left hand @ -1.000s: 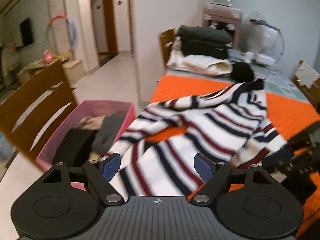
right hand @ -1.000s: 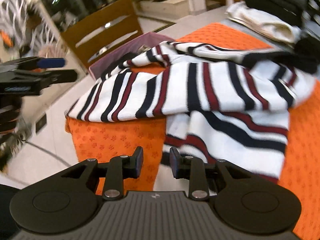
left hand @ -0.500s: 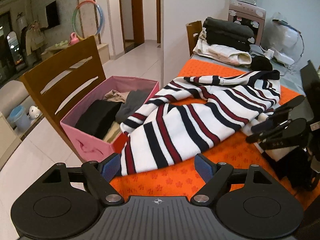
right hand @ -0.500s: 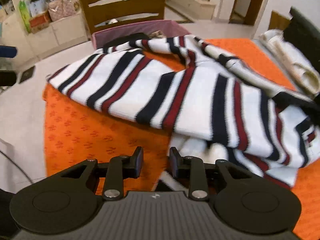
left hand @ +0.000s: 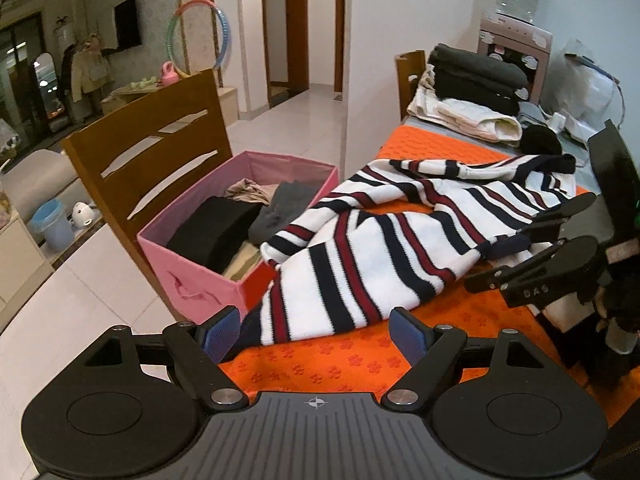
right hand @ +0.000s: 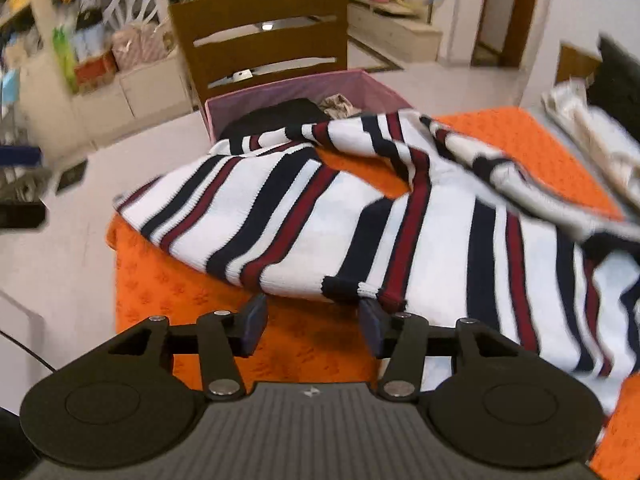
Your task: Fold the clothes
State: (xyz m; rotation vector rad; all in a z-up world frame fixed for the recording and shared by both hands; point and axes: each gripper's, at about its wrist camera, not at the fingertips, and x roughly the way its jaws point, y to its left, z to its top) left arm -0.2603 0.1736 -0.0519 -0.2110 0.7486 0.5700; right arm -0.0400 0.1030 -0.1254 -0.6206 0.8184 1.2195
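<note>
Sprawling across the orange tablecloth (left hand: pixel 348 364) at frame centre, the striped sweater (left hand: pixel 360 264) lies rumpled, one sleeve draped toward the pink storage box (left hand: pixel 200 292) at left. The left gripper (left hand: pixel 316 330) stands spread wide, nothing between. The right gripper (right hand: pixel 312 322) has just been opening; its jaws stand apart at the sweater's hem, nothing pinched.

Desk (left hand: pixel 436 148) under an orange cloth (left hand: pixel 344 364) with little flower marks. On the cloth, spread out and a bit crumpled: a striped sweater (left hand: pixel 360 264), white with dark blue and red lines, one sleeve hanging over the desk edge. At the far end, a pile of folded clothes (left hand: pixel 472 92), dark ones on top, cream ones under. Just beside the pile, a small black lump (left hand: pixel 538 142), too unclear to name.
</note>
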